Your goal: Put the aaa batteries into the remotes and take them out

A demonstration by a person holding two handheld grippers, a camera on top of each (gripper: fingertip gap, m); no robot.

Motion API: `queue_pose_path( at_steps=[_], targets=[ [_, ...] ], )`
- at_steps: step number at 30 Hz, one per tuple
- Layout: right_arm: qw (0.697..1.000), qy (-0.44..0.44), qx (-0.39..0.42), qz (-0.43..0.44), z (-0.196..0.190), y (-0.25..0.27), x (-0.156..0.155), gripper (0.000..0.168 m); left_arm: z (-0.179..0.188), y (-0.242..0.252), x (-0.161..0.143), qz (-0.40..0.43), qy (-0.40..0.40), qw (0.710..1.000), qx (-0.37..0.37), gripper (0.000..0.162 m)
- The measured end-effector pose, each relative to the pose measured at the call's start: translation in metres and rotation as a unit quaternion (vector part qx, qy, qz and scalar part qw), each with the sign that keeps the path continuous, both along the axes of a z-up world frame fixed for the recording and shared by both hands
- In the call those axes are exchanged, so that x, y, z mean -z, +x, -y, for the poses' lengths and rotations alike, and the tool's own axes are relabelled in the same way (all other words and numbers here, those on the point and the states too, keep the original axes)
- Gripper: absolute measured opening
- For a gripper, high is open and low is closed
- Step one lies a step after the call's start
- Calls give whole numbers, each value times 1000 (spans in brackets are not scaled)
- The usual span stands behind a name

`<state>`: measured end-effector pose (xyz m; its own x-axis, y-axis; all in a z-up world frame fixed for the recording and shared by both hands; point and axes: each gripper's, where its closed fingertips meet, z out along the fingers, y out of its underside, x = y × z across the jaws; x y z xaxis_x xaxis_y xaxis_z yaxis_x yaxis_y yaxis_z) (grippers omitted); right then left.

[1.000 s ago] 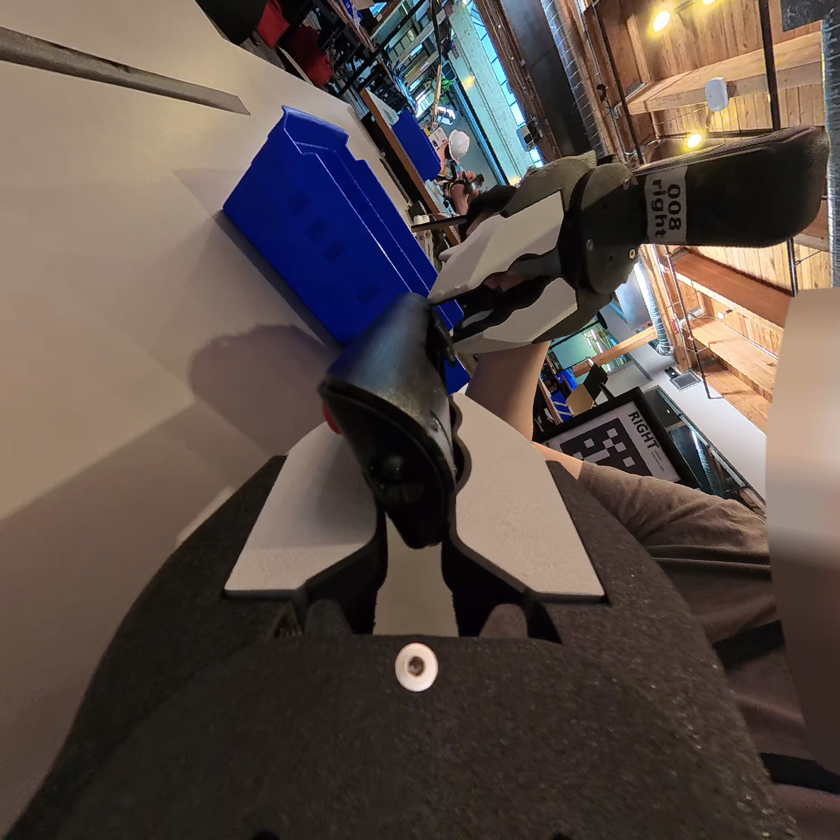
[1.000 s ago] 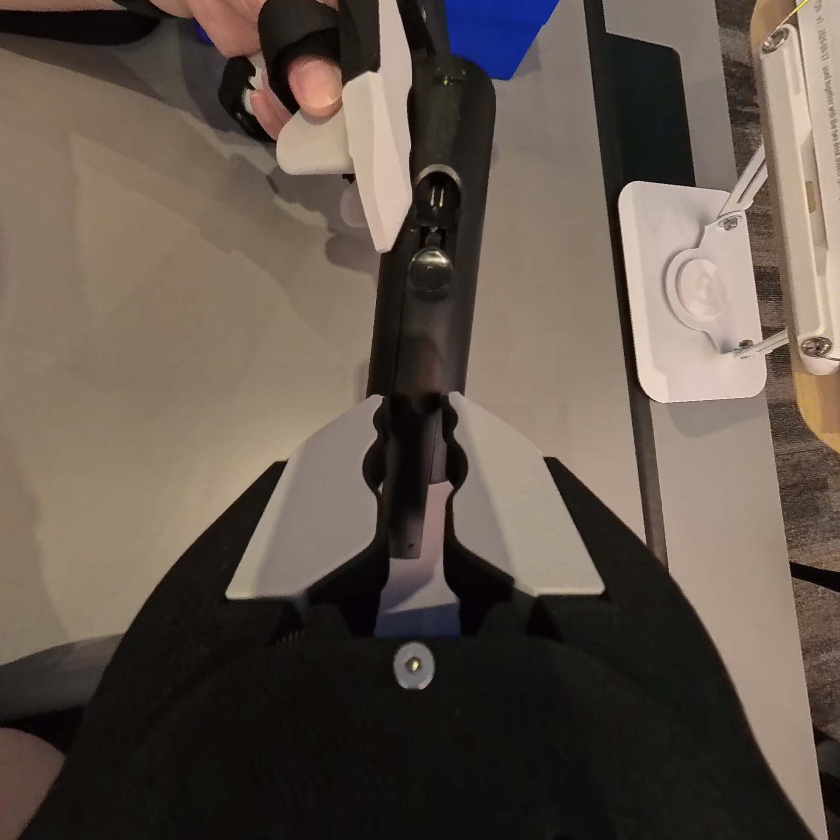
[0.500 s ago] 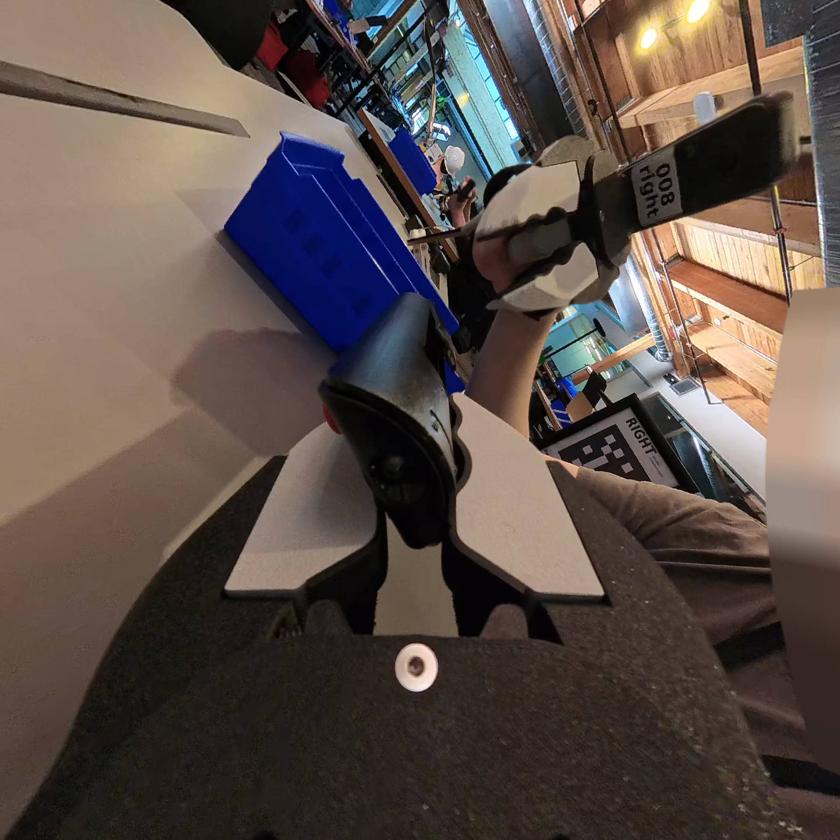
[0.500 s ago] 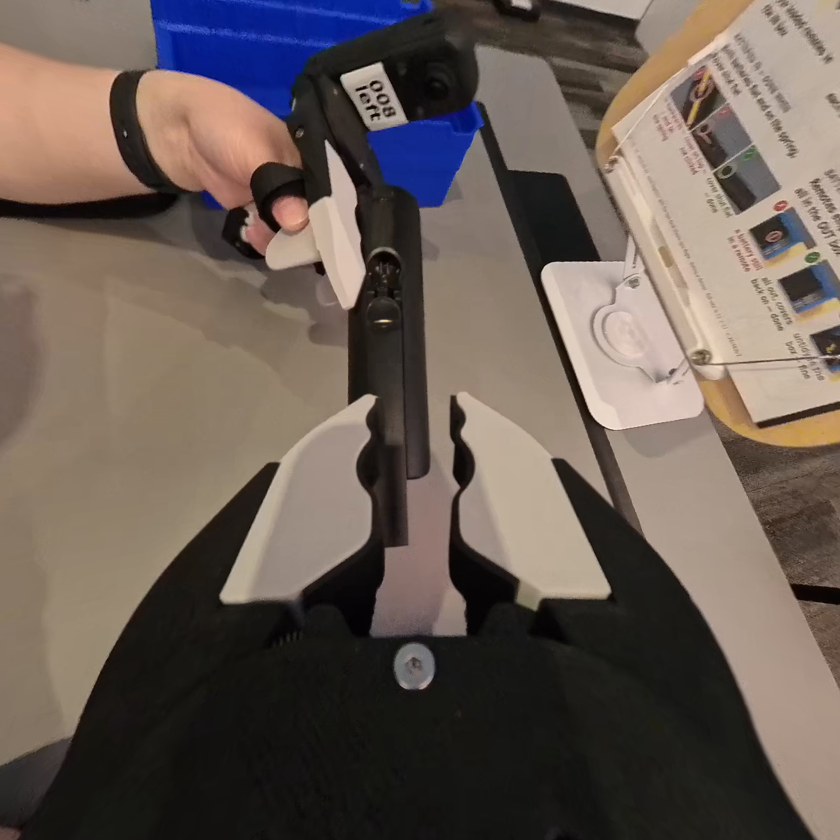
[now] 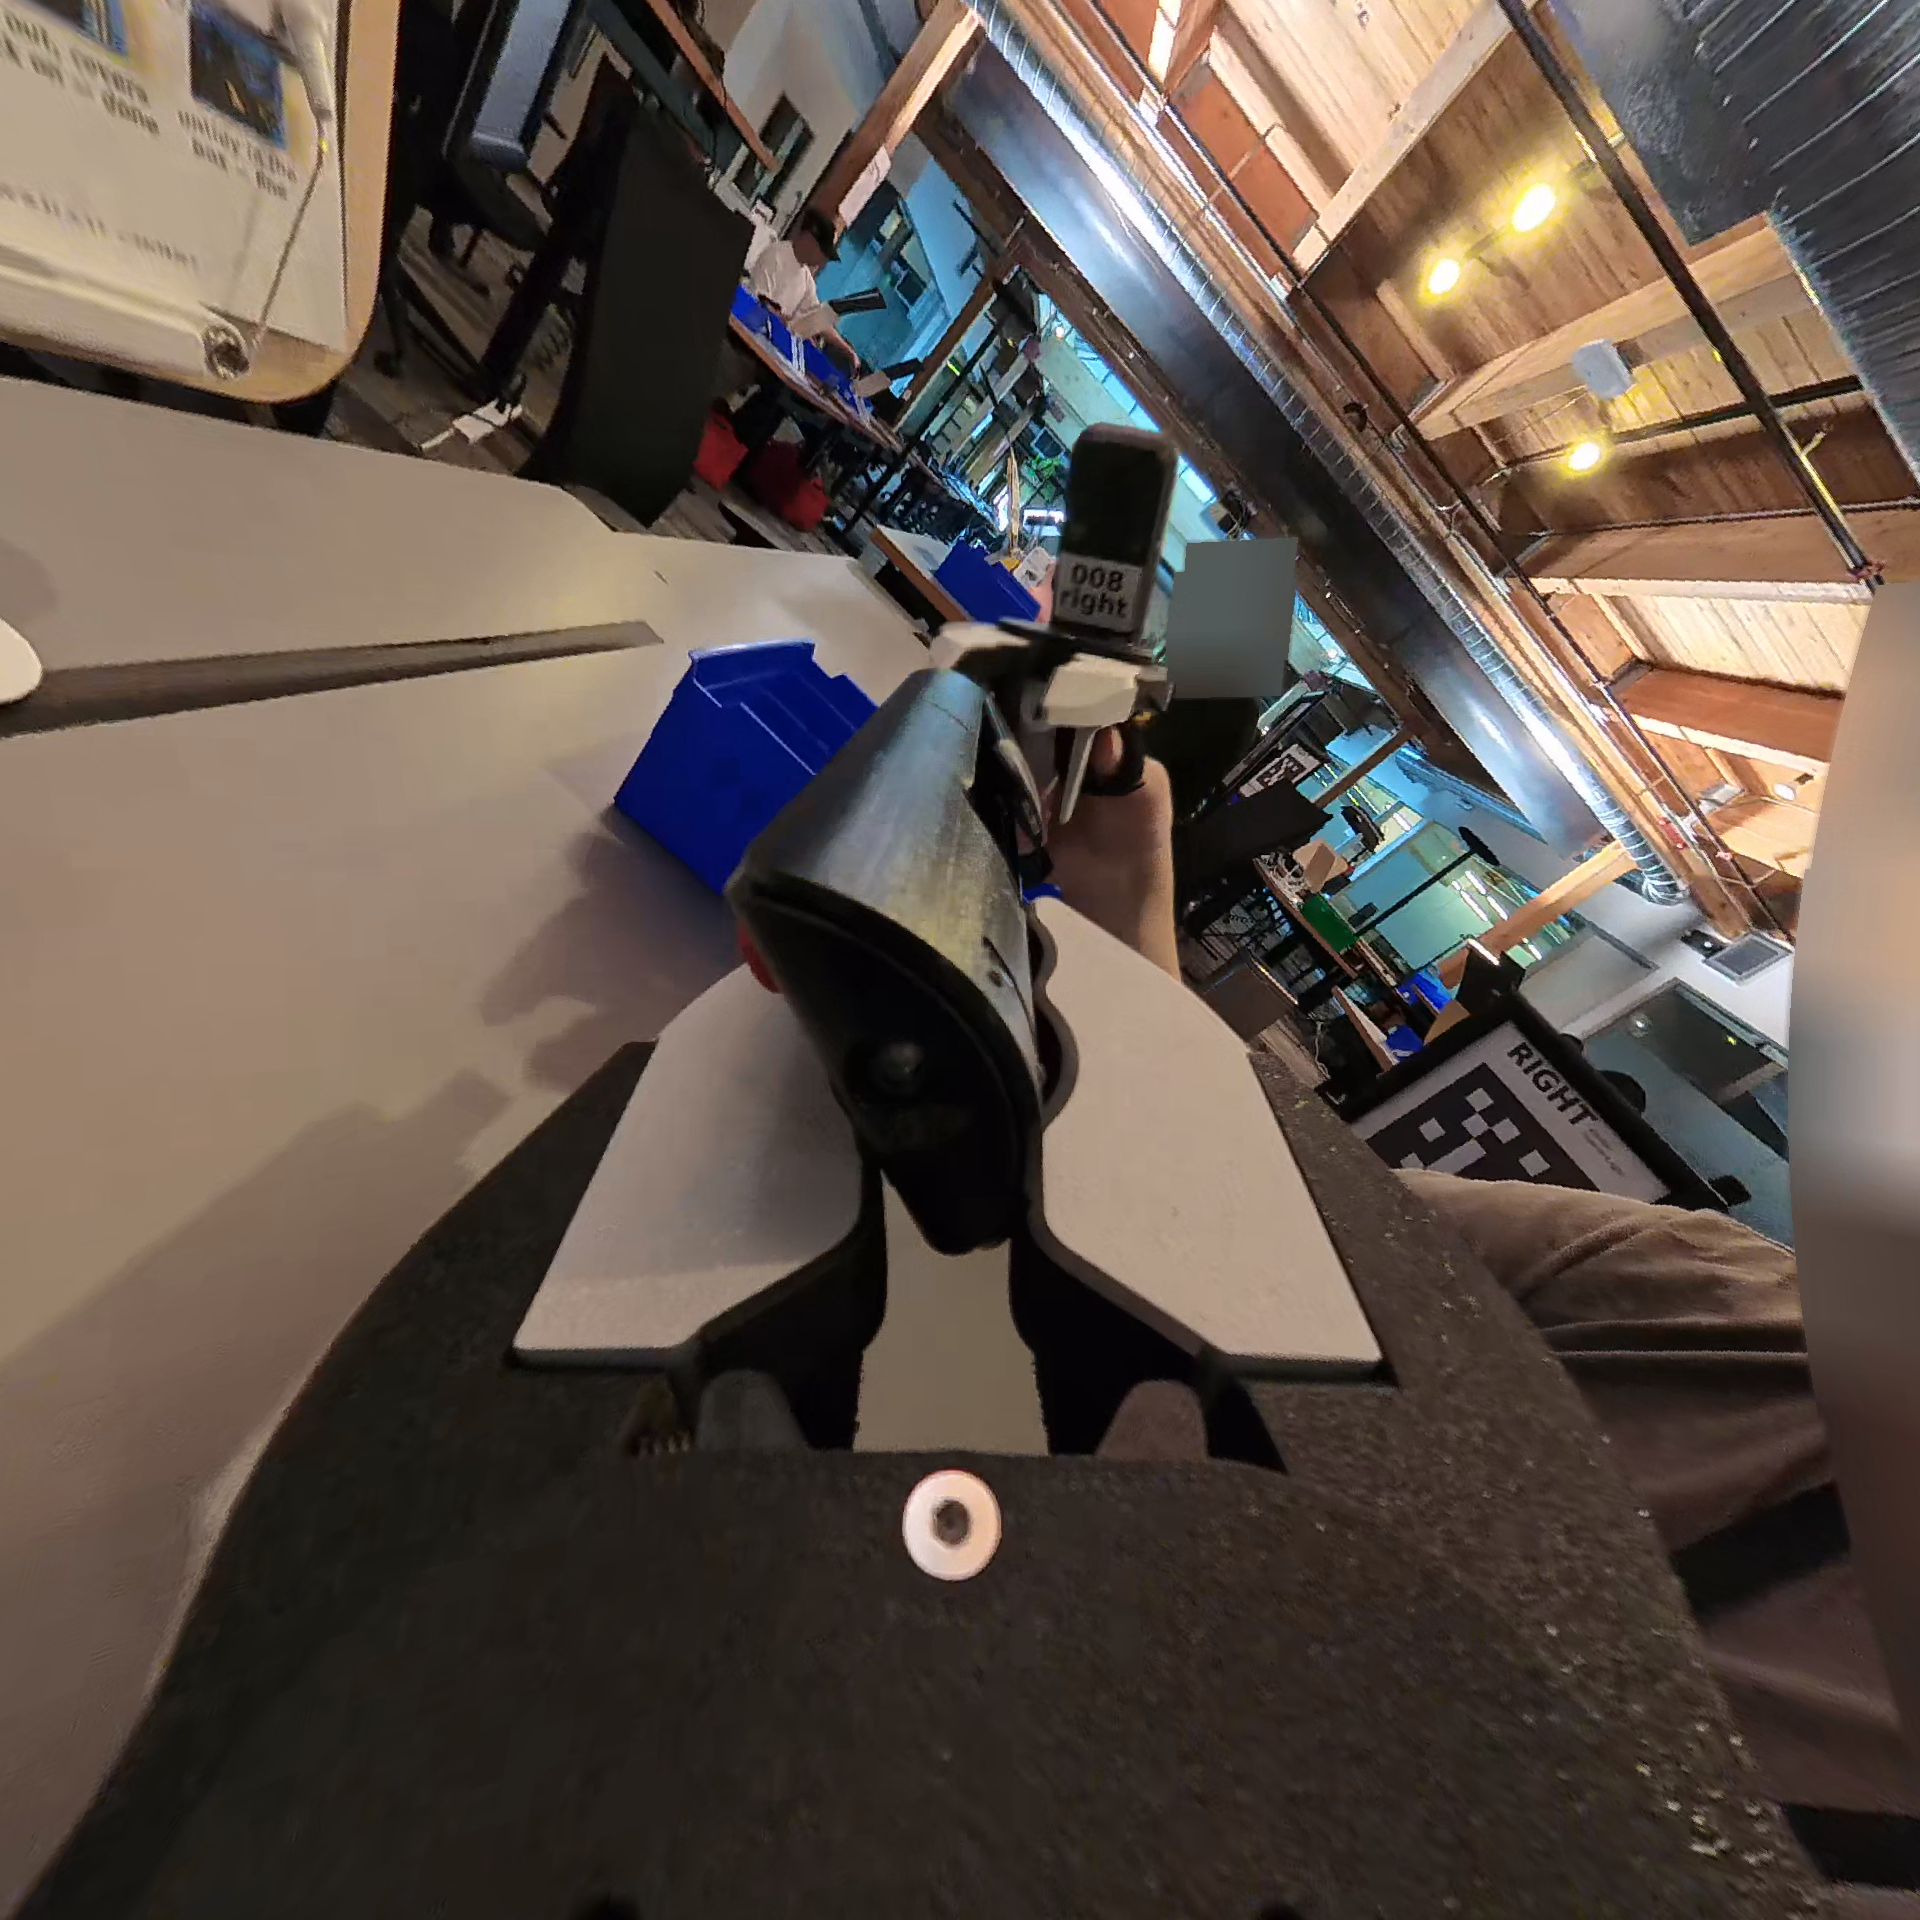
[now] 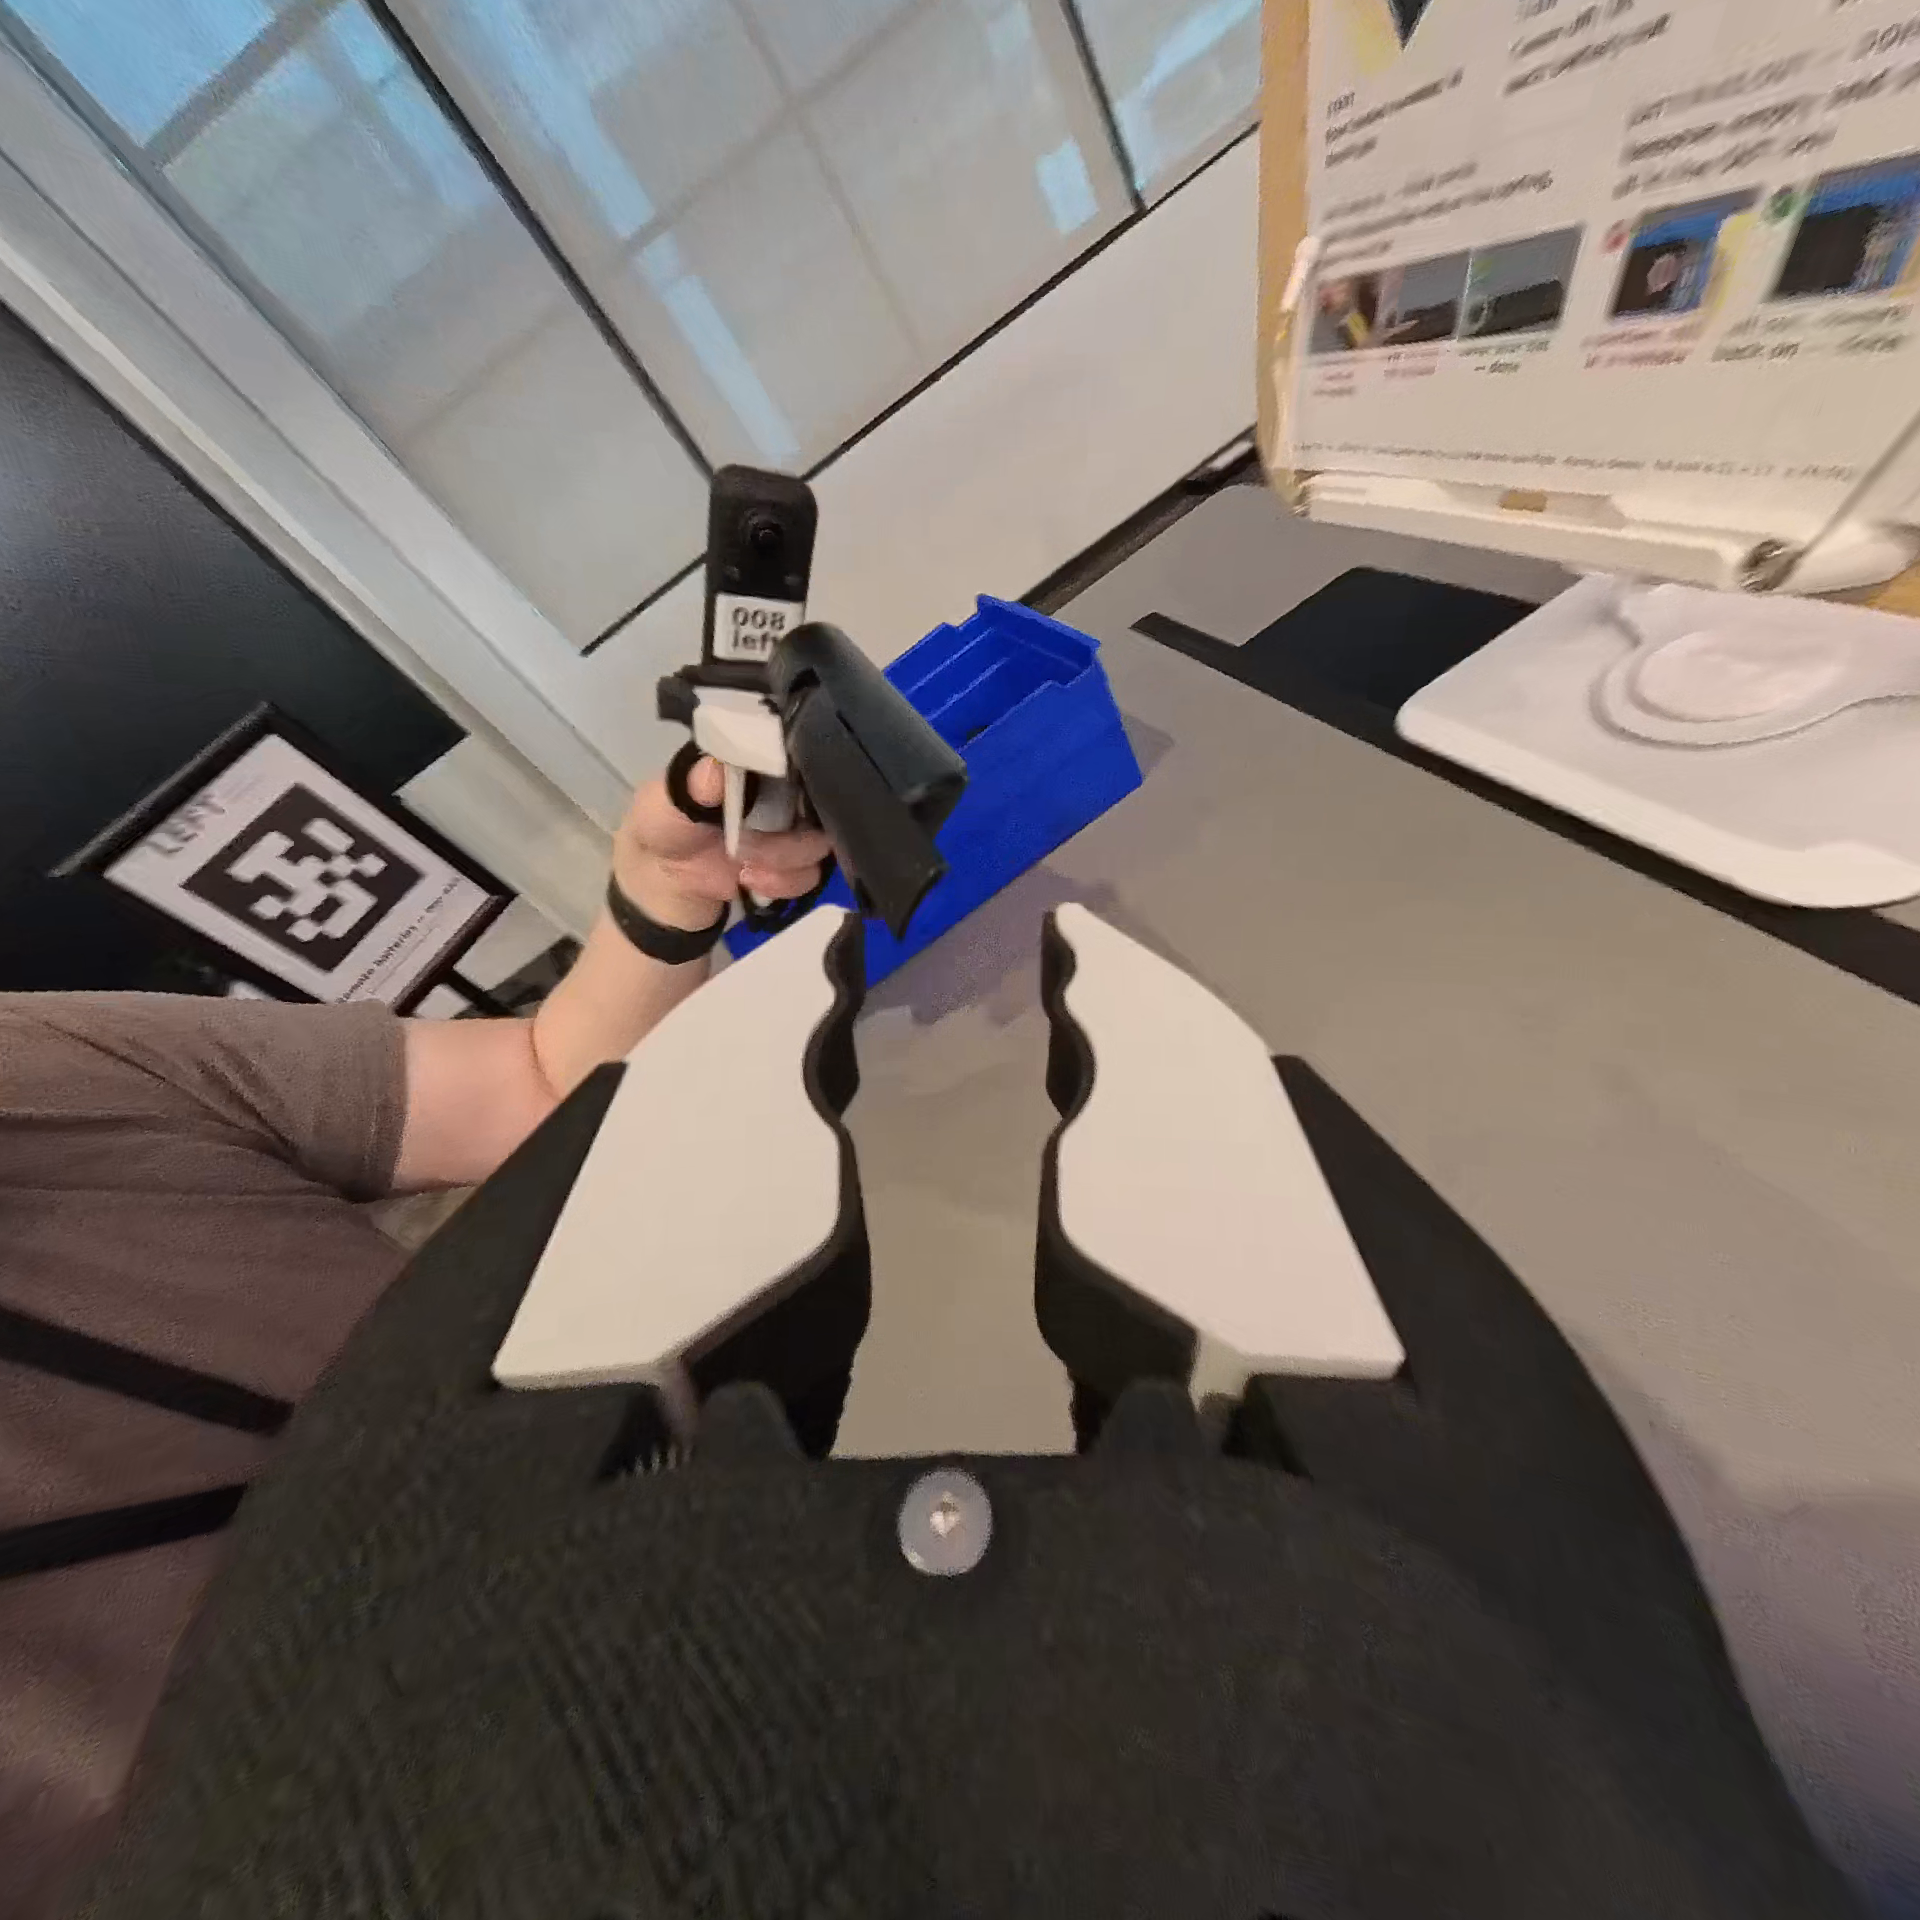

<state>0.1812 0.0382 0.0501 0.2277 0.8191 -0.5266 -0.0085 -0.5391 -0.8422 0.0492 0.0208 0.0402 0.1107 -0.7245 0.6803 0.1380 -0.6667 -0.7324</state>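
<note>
1. Now the remote (image 5: 914, 935) sits only in the left gripper (image 5: 951, 1101), clamped by one end between its fingers and held up in the air above the table (image 5: 260, 883)
2. A sec ago the right gripper (image 6: 948, 997) was pinching the remote's other end; it has let go & backed off, fingers spread w/ nothing between them
3. Prob means the cover or cell step at that end is over, or a re-grip is coming; can't tell which, no battery visible in either view
4. Left view: remote seen end-on, a red spot on its underside, right gripper well behind it beside the blue bin (image 5: 727, 758)
5. Right view only: remote's long side w/ a seam along its back, tilted down toward the bin (image 6: 1018, 748), plus an instruction board (image 6: 1590, 260) on a white stand (image 6: 1662, 748), and open fingers
</note>
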Motion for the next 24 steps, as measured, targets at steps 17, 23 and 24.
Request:
queue_pose_path(
  at_steps=[17, 23, 24],
  targets=[
    [995, -50, -45, -71, 9, -15, -7, 20, 5, 0, -7, -14, 24, 1000, -2, 24],
    [994, -60, -57, -70, 11, -18, -4, 16, 6, 0, -6, -16, 25, 1000, 0, 24],
    [994, -62, -60, -69, 12, -19, -3, 15, 6, 0, -6, -16, 25, 1000, 0, 24]
  ],
)
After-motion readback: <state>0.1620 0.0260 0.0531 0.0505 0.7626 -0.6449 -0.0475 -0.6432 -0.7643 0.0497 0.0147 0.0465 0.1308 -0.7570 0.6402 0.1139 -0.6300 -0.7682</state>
